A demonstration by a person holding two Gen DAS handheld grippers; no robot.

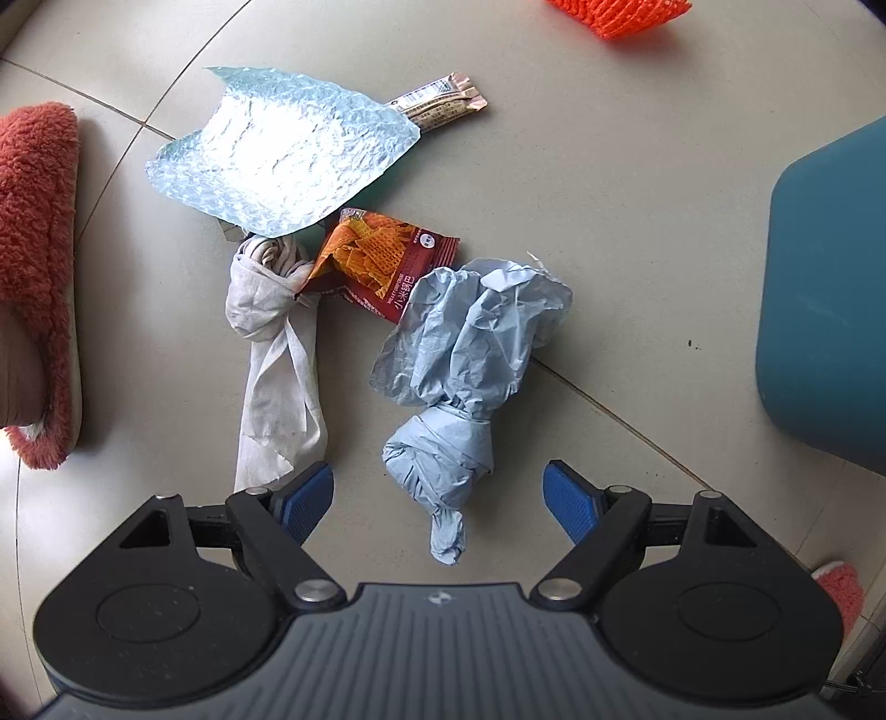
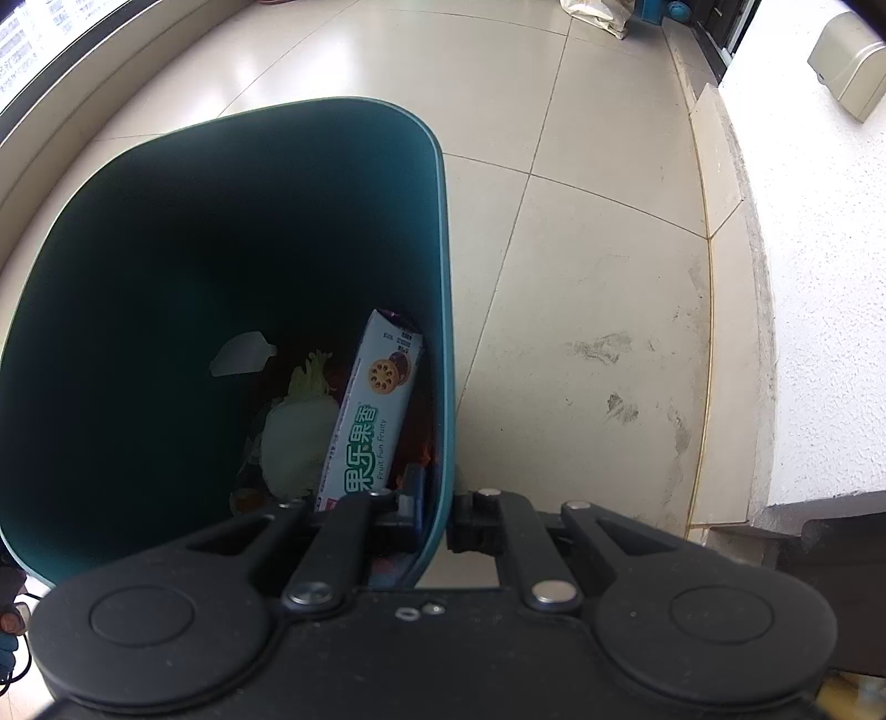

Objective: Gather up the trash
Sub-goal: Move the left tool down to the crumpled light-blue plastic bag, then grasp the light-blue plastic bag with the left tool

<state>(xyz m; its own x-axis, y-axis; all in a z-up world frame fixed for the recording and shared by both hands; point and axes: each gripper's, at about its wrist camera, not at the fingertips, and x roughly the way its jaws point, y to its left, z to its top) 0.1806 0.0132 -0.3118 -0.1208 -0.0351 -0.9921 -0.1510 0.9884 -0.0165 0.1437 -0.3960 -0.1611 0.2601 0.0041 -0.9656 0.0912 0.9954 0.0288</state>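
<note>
Trash lies on the tiled floor in the left wrist view. There is a crumpled, knotted blue plastic bag (image 1: pixel 459 354), a knotted white wipe (image 1: pixel 277 354), a red snack wrapper (image 1: pixel 382 260), a bubble-wrap sheet (image 1: pixel 282 160) and brown stick packets (image 1: pixel 443 102). My left gripper (image 1: pixel 437 487) points down, open wide, and the knotted end of the blue bag lies between its blue pads without touching them. My right gripper (image 2: pixel 443 515) is shut on the wall of the teal bin (image 2: pixel 443 277), one finger inside and one outside. Inside the bin are a biscuit box (image 2: pixel 371 410) and a pale cabbage leaf (image 2: pixel 299 437).
A red fluffy slipper (image 1: pixel 36 266) is at the left edge, and part of another (image 1: pixel 841 587) at the lower right. The teal bin (image 1: pixel 819 304) stands to the right of the trash. An orange foam net (image 1: pixel 620 14) lies at the top. A white wall and its tiled skirting (image 2: pixel 720 277) run to the right of the bin.
</note>
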